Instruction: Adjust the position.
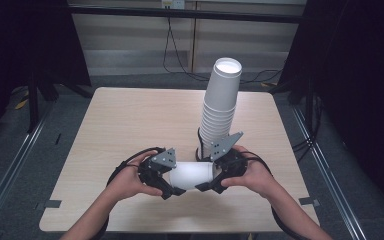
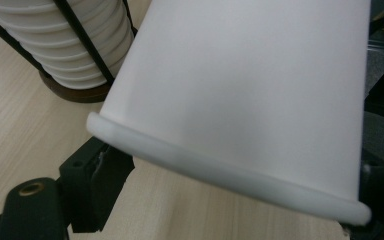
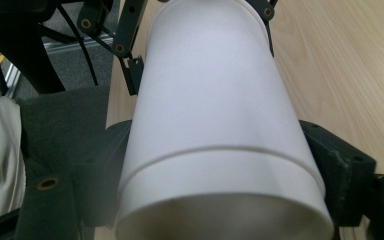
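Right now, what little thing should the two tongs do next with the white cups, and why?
Probably pull gently apart. The left tongs grip the rim end of the nested white cups lying sideways, and the right tongs grip the other end. A seam where one cup sits inside another shows, so a slow straight pull should separate them.

Both grippers black w/ angular jaws, brass-coloured screw inserts. Left gripper (image 1: 172,187) & right gripper (image 1: 211,186) each carry grey three-cornered plate, black cable trailing. Forearms bare.

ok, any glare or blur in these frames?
High view: top of the cup stack blown out white, room edges dark. Left gripper view: held cup soft, its rim blurred. Right gripper view: cup's near end out of focus, table grain sharp.
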Motion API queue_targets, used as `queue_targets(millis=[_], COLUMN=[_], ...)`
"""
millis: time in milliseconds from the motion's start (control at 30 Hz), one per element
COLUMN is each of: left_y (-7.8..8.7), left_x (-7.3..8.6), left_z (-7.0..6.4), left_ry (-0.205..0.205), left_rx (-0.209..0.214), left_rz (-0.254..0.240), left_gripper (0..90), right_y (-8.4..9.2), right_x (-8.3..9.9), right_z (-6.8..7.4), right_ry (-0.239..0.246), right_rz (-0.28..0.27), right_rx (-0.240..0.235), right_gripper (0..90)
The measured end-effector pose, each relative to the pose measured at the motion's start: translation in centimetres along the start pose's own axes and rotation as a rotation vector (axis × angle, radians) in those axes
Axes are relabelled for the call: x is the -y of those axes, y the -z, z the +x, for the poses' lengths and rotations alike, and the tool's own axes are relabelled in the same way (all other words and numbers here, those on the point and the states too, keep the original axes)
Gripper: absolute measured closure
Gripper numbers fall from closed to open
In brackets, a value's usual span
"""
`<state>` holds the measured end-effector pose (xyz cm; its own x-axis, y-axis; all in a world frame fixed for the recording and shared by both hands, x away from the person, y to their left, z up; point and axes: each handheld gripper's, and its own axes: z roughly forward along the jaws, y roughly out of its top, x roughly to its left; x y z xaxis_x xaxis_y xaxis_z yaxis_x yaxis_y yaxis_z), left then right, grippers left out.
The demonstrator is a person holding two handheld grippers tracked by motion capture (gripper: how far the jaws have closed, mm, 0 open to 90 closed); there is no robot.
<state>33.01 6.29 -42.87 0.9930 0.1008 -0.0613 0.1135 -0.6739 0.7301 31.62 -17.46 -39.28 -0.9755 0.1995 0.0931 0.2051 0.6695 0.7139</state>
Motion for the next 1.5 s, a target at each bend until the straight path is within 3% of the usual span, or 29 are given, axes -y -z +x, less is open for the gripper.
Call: queue_targets(millis=[333, 467, 500, 633, 767, 833, 867, 900, 967, 1100, 1300, 1400, 1500], left_y=[0.1, 0.2, 0.1, 0.0, -0.2, -0.4, -0.4, -0.4, -0.5, -0.6, -0.4, -0.5, -0.4], left_x=[0.1, -0.1, -0.1, -0.3, -0.5, -0.7, -0.7, -0.9, -0.9, -1.0, -1.0, -1.0, -1.0], left_z=[0.0, 0.0, -0.2, -0.2, -0.4, -0.6, -0.6, -0.5, -0.7, -0.8, -0.7, -0.8, -0.7], left_ry=[-0.007, -0.025, -0.03, -0.042, -0.051, -0.076, -0.076, -0.076, -0.084, -0.081, -0.077, -0.087, -0.087], left_rx=[-0.008, -0.009, -0.018, -0.026, -0.024, -0.04, -0.04, -0.011, -0.04, -0.034, -0.028, -0.032, -0.033], left_rz=[0.03, 0.061, 0.076, 0.098, 0.122, 0.148, 0.148, 0.166, 0.164, 0.162, 0.171, 0.17, 0.167], left_gripper=[16.2, 16.2, 16.2, 16.2, 16.1, 16.1, 16.0, 16.0, 16.0, 15.9, 15.7, 15.5, 15.5], right_y=[-0.2, -0.3, -0.3, -0.4, -0.8, -1.0, -1.0, -1.1, -1.4, -1.9, -2.3, -2.5, -2.4], right_x=[0.0, -0.4, -0.6, -0.9, -1.4, -1.7, -1.7, -1.8, -2.0, -2.2, -2.2, -2.1, -2.0], right_z=[0.1, 0.2, 0.2, 0.2, 0.4, 0.3, 0.3, 0.3, 0.4, 0.4, 0.4, 0.4, 0.3], right_ry=[-0.009, -0.007, 0.008, 0.012, 0.026, 0.024, 0.024, 0.024, 0.012, 0.022, 0.019, 0.028, 0.026], right_rz=[0.053, 0.112, 0.156, 0.181, 0.245, 0.256, 0.256, 0.271, 0.308, 0.355, 0.36, 0.357, 0.355], right_rx=[0.006, 0.004, 0.01, 0.002, -0.006, -0.007, -0.007, -0.013, -0.02, -0.026, -0.022, -0.019, -0.012], right_gripper=[16.2, 16.5, 16.5, 16.4, 14.9, 14.9, 14.9, 14.9, 15.1, 15.5, 15.7, 22.8, 23.5])
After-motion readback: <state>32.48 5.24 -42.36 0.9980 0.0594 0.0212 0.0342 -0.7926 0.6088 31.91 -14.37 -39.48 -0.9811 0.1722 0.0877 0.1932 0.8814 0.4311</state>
